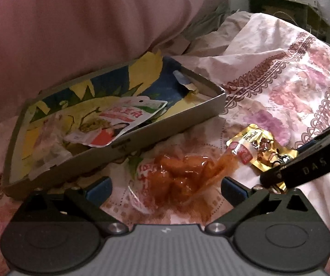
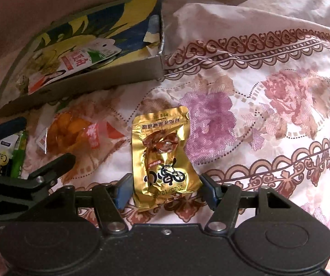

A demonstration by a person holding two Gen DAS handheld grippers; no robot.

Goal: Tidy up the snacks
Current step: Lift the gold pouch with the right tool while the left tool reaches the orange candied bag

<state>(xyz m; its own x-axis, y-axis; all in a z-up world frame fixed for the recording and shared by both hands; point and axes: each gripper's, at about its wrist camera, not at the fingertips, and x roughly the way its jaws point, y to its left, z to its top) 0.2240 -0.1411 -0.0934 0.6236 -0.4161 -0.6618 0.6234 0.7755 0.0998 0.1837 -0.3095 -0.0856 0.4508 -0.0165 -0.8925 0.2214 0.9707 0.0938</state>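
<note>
A shallow grey box [image 1: 169, 124] with a yellow and blue lining lies on the flowered bedspread; a white and red snack pouch [image 1: 118, 124] lies in it. My left gripper [image 1: 166, 185] is open, its fingers either side of a clear packet of orange-red pieces [image 1: 183, 174] on the bedspread. A gold foil snack packet [image 2: 162, 161] lies to its right; it also shows in the left wrist view [image 1: 259, 147]. My right gripper [image 2: 165, 192] is open, its blue pads [image 2: 123, 191] flanking the gold packet's near end. The box [image 2: 118, 78] and orange packet [image 2: 72, 135] show at left.
A large pink pillow [image 1: 84, 27] lies behind the box. The flowered bedspread [image 2: 268, 92] bunches up to the right. A green and yellow snack packet [image 2: 8, 154] lies at the far left of the right wrist view. A shelf [image 1: 287, 7] stands far back right.
</note>
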